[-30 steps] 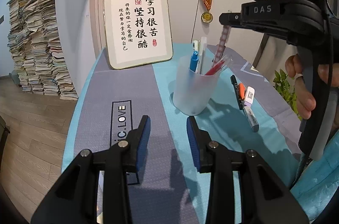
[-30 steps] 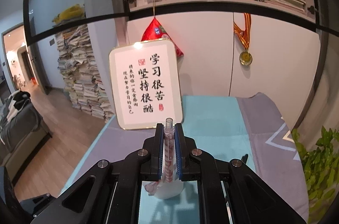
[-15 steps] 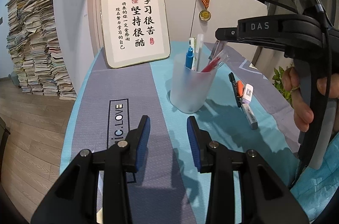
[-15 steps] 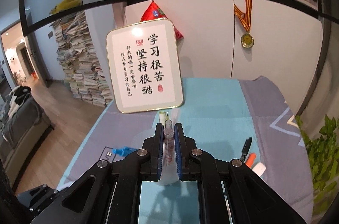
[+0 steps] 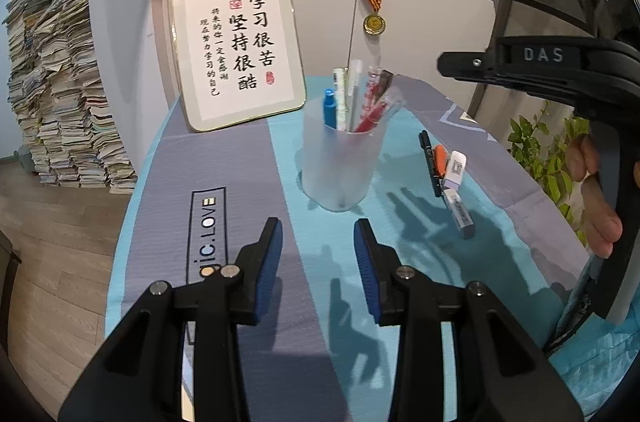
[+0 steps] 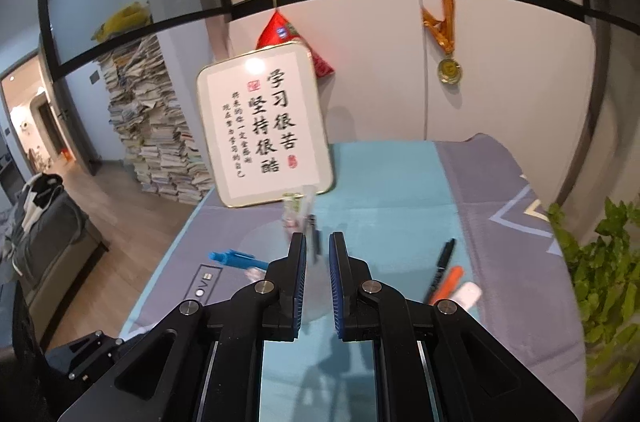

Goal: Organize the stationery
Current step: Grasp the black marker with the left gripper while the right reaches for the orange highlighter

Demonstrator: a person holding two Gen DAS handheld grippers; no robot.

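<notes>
Pens (image 5: 374, 110): approx 5 in 1 cup (image 5: 340, 166); 4 items (image 5: 456, 164) loose. L tool (image 5: 316, 228) open, R tool (image 6: 318, 242) closed, empty.

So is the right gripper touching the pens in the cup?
Apart. The left wrist view shows bare wall between the tip of the right gripper and the pens standing in the cup.

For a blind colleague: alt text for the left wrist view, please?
A frosted cup of pens stands on a tablecloth, beyond the left tool, open and empty. Right of it lie a black marker, orange highlighter and erasers; a calligraphy sign leans behind.
</notes>
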